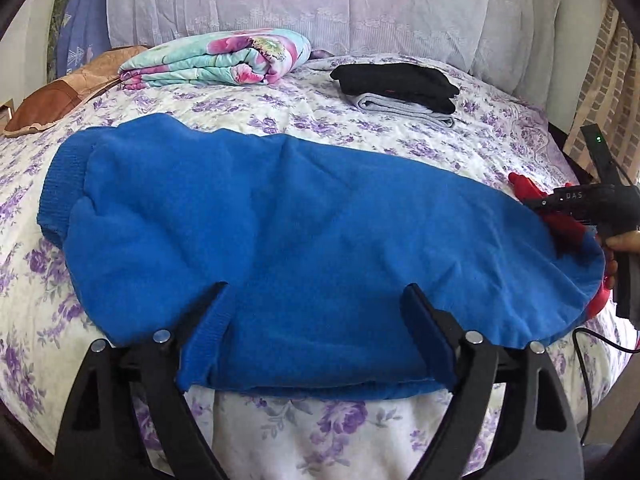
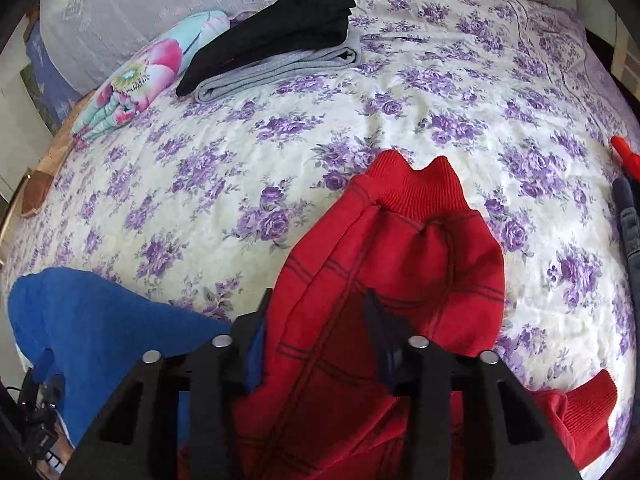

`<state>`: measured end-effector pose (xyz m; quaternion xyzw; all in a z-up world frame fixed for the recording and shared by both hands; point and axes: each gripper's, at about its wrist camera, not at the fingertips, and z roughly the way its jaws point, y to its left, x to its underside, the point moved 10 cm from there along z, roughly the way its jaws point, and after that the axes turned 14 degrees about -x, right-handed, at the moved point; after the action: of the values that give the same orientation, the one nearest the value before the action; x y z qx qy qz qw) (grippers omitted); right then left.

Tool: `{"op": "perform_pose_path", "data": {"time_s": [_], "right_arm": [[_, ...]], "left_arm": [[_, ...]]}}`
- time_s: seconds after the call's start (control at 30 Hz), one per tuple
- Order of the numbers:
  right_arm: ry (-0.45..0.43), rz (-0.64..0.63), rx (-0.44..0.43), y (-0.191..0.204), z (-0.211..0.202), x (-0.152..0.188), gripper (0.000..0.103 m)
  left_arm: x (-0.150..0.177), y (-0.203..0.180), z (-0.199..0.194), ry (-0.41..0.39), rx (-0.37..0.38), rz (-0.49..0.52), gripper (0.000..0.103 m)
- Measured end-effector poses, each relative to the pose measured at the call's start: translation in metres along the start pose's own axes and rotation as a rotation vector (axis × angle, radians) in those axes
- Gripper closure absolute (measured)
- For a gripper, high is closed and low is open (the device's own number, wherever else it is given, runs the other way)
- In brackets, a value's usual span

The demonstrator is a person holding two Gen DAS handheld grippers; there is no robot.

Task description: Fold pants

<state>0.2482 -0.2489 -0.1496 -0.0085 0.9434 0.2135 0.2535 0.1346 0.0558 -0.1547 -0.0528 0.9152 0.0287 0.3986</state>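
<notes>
Lavender-flowered quilted bedspread [image 1: 320, 104] covers a wide bed, its surface softly puckered; pale lace-patterned cushions [image 1: 304, 0] line the far side. On it lies the pair of blue fleece pants [image 1: 280, 216], folded flat into a long rounded slab with a fuzzy nap and ribbed knit cuffs at its left end. Its long axis runs left to right across the left wrist view, cuffs pointing left, the wider end reaching the right, where it overlaps a red garment.

The left gripper [image 1: 316, 304] hovers at the near long edge of the blue pants, its jaws standing wide and pressing on nothing; the black fingers straddle the fabric's near edge.

The right gripper [image 2: 320, 312] is over the red knit pants with thin dark stripes [image 2: 400, 248], a bunched heap with a ribbed band rising at its far end and a ribbed cuff [image 2: 588, 412] at the lower right. Its jaws are narrowed around a thick fold of the red cloth, and the fabric fills the gap between them.

Far across the bed sit a folded floral quilt in teal and pink [image 1: 224, 60] and a small stack of folded black cloth on folded grey cloth [image 1: 400, 88]. Between that stack and the pants the bedspread lies bare, leaving broad open room. Dark denim [image 2: 630, 220] shows at the bed's right edge.
</notes>
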Motion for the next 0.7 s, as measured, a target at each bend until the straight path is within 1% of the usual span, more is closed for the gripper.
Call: {"op": "perform_pose_path", "data": {"time_s": [0.07,0.1,0.3,0.47,0.6,0.7], "right_arm": [[-0.020,0.035,-0.062,-0.001,-0.005,0.000,0.093],[-0.030,0.040,-0.080,0.000,-0.008,0.000,0.095],[-0.093,0.053,-0.137,0.004,-0.035,0.004,0.098],[-0.176,0.109,-0.199,-0.001,-0.072,0.012,0.099],[-0.270,0.183,-0.260,-0.012,-0.109,0.029,0.099],[-0.338,0.272,-0.297,-0.034,-0.129,0.054,0.099]], "left_arm": [[0.000,0.001,-0.001,0.002,0.002,-0.003,0.019],[-0.001,0.001,-0.001,0.004,0.004,-0.003,0.019],[0.000,-0.001,0.000,0.003,-0.020,0.005,0.019],[0.001,-0.001,0.000,0.002,-0.031,0.008,0.019],[0.001,-0.001,0.000,0.000,-0.043,0.012,0.019],[0.001,-0.001,-0.001,-0.003,-0.052,0.015,0.019]]}}
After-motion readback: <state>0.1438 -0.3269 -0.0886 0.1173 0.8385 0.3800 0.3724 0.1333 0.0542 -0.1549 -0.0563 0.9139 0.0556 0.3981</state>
